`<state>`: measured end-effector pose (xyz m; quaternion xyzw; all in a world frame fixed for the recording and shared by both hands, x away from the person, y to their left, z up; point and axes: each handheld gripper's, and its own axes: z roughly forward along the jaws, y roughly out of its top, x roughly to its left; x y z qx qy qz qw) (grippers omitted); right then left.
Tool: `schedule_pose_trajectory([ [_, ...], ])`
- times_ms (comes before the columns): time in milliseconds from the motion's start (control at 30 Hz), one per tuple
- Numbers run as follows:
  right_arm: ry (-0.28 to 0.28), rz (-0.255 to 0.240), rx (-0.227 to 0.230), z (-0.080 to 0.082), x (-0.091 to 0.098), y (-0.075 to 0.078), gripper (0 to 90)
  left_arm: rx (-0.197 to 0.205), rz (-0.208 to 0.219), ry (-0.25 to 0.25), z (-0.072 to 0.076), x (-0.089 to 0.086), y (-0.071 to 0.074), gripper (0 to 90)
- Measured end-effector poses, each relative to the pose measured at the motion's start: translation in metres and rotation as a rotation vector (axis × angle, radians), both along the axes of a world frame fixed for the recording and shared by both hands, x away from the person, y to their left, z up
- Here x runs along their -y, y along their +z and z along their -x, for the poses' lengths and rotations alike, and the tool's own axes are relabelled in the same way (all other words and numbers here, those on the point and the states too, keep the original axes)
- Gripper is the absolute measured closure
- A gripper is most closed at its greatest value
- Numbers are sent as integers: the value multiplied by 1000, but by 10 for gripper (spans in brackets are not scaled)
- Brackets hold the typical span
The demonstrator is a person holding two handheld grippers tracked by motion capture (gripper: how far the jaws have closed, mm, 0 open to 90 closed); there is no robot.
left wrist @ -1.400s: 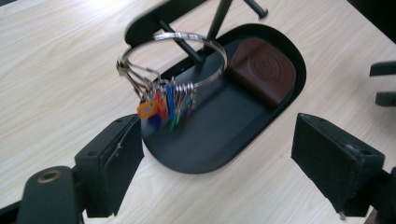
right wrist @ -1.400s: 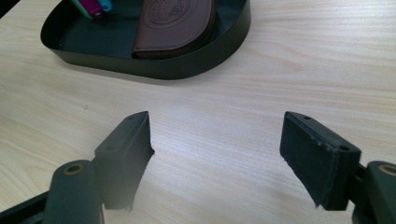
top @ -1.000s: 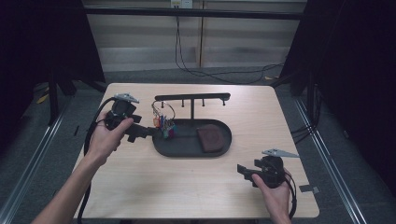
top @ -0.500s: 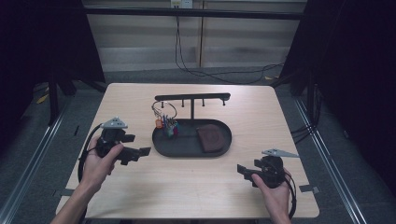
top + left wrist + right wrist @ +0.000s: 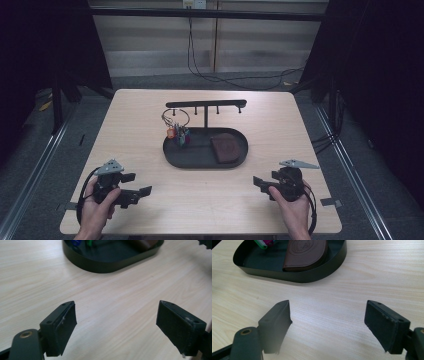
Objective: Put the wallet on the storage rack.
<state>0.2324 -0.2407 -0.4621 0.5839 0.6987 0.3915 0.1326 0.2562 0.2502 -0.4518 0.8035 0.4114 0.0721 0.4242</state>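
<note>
Both the left gripper [image 5: 116,322] and the right gripper [image 5: 328,325] gape wide over bare table [image 5: 280,120], holding nothing. Ahead of each sits the black oval tray [image 5: 200,159]. The right gripper view shows its brown leather wallet [image 5: 305,252]; the high view adds hanging keys [image 5: 178,134].

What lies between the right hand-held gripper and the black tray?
Only bare wooden table separates the right hand-held gripper from the black tray, seen in the right gripper view.

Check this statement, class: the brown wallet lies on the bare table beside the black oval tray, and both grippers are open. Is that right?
Not quite. The brown wallet lies inside the black oval tray, as the high view shows. Both the left gripper and the right gripper are indeed open.
</note>
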Motion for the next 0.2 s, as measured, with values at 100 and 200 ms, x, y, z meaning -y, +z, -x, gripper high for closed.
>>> schedule_pose_trajectory([
  [100, 0, 7, 7, 1, 0, 1, 211, -14, -1, 12, 2, -2, -10, 162],
  [200, -6, 40, 9, 1, 1, -1, 211, -19, -16, 4, -1, -1, -13, 162],
])
